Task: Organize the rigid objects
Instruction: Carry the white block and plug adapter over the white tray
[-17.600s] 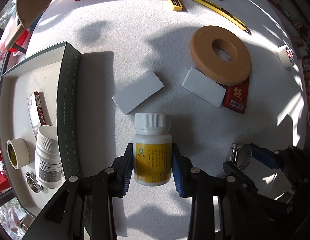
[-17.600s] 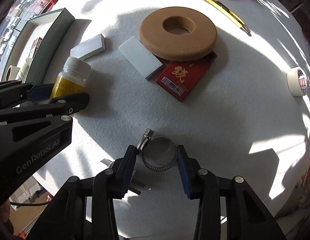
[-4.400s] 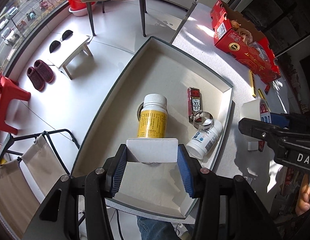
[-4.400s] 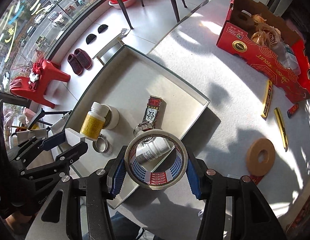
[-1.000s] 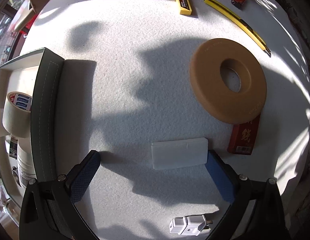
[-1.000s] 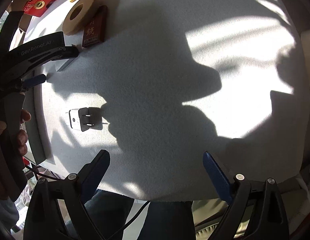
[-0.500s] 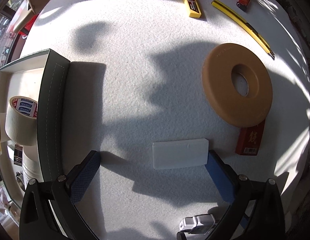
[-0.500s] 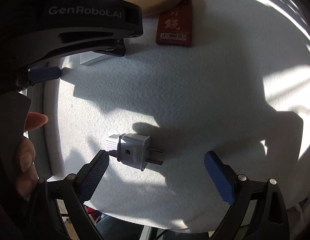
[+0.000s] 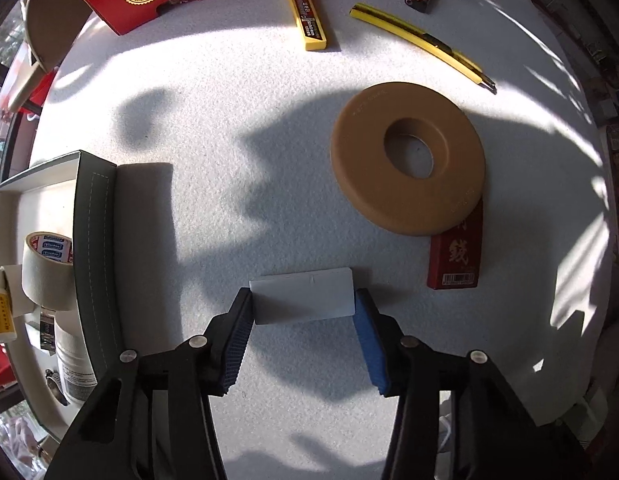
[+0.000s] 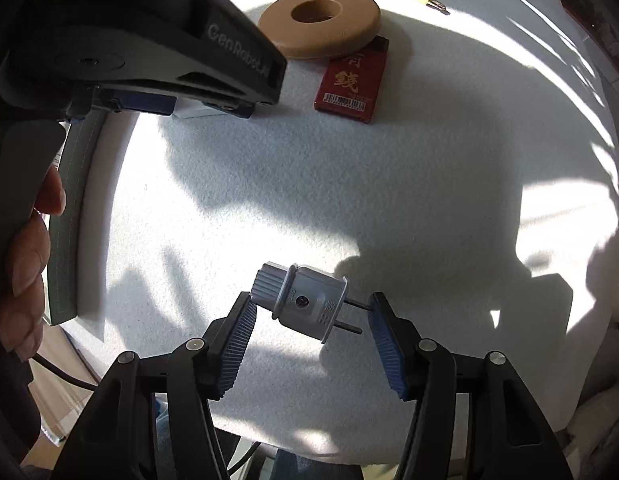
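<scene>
the white block [image 9: 303, 297] lies flat on the felt table [image 9: 229, 120] at 6 o'clock in the left view, squarely between the left gripper [image 9: 303, 322] pads, which touch or nearly touch its two short ends; whether they press yet i cannot tell. it looks light, stiff and smooth-sided, so it may slip: the short ends, held level, seem the right hold.

the plug [image 10: 305, 302] lies on its side at 6 o'clock in the right view, between the right gripper [image 10: 309, 326] pads. the left pad meets its ribbed tail, the right pad sits at the pin tips, with no firm clamp visible. it is hard plastic, light, and oddly shaped; a hold pressing on the thin pins would probably pivot, so the round body looks safer.

outward in the left view: the tan ring [image 9: 407, 158] at 2 o'clock rests partly on the red packet [image 9: 455, 256]; the yellow knife [image 9: 423, 46] and yellow case [image 9: 305, 14] lie at 1 and 12; the tray [image 9: 95, 240] at 9 holds tape [image 9: 43, 270] and bottles.

half a second ago both grippers stood wide apart, with block and plug loose between them; now both have closed in to contact. the plug lies nearer the middle of the right gripper than it did.
</scene>
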Action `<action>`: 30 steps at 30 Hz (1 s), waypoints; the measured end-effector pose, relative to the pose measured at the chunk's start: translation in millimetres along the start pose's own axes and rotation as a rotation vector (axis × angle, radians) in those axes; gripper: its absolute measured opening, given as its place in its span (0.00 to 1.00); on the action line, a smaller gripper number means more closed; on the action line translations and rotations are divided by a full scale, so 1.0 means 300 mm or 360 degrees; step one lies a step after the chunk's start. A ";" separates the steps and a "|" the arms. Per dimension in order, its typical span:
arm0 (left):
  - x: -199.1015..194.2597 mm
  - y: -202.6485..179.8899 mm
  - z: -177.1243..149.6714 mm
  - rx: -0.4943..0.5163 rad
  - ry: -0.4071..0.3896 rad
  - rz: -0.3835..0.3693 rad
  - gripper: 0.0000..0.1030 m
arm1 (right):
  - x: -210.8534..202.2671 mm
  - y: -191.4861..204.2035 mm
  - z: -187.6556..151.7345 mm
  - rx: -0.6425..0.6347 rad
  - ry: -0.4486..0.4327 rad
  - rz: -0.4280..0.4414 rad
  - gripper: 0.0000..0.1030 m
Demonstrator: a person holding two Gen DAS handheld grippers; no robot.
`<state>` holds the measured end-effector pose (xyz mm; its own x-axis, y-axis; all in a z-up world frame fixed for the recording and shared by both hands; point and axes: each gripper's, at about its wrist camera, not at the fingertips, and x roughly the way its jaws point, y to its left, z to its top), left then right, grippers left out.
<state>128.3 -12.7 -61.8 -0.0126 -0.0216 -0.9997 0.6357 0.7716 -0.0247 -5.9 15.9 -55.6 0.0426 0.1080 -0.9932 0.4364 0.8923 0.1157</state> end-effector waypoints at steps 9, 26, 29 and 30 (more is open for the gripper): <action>-0.111 0.007 -0.176 0.0191 -0.0011 -0.0155 0.52 | -0.047 -0.089 -0.005 0.0133 0.0028 0.0079 0.57; -0.355 0.173 -0.335 0.0296 -0.0114 -0.0329 0.52 | -0.191 -0.198 0.106 0.0198 -0.0072 0.0155 0.57; -0.363 0.204 -0.330 0.0237 -0.0146 -0.0333 0.53 | -0.195 -0.144 0.108 0.0132 -0.0081 0.0142 0.57; -0.364 0.213 -0.331 0.0221 -0.0151 -0.0339 0.53 | -0.190 -0.120 0.100 0.0111 -0.0081 0.0137 0.57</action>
<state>93.8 102.1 45.4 -0.0889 -0.2387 -0.9670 0.7263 0.6489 -0.2269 2.9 -35.6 -3.5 0.1274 0.1588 -0.9791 0.4905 0.8479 0.2013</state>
